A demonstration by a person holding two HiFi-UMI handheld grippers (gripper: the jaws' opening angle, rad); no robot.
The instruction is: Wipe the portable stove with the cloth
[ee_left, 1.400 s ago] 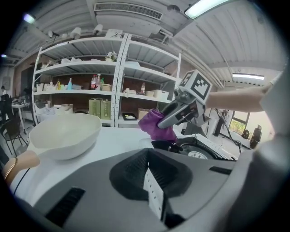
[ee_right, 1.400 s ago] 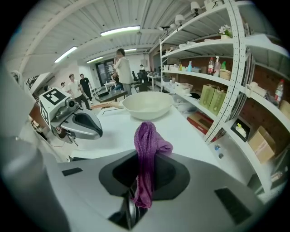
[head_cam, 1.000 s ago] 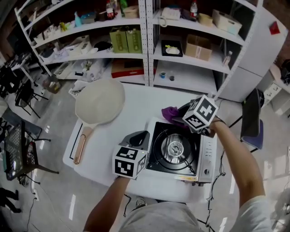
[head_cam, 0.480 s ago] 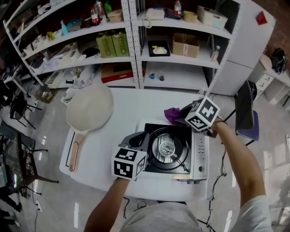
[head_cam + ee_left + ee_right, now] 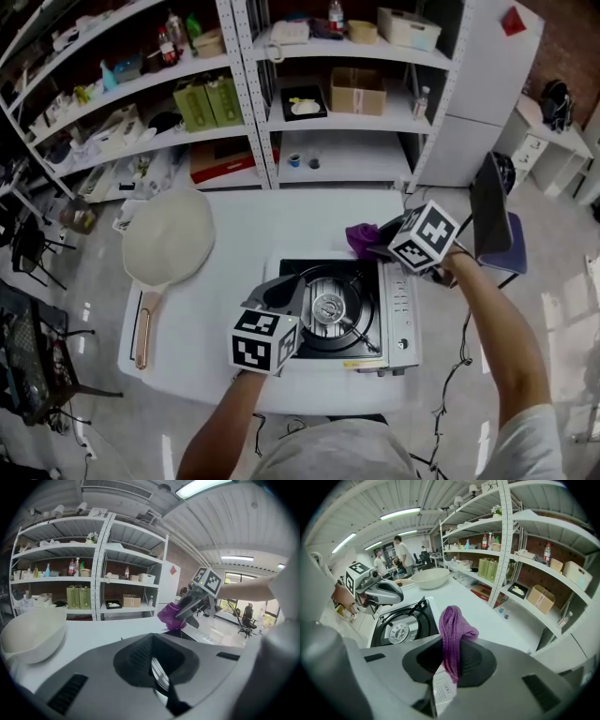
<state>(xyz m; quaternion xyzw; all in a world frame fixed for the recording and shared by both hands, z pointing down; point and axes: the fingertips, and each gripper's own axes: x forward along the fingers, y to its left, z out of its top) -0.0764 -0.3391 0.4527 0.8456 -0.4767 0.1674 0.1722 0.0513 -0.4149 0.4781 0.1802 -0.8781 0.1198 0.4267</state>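
While no wiping stroke shows yet, left hand-held gripper: jaws drawn together on nothing, poised over the near left edge of the portable stove.
Stove top: black, with a round burner and raised pan supports; silver control strip along its right side, all square on the white desk.
Far right corner: right hand-held gripper clamped on the cloth, purple and bunched, a loose end poking past the jaws. Whether it touches the stove cannot be told.
Handling: the cloth looks soft, light and limp, best pinched at its bunched middle so the free end drags flat. The supports look likely to snag it. The stove looks rigid and may slide unless steadied.
Count: two hand-held grippers, one stove, one cloth, one white pan at the desk's left.
Beyond: shelves of boxes and bottles.
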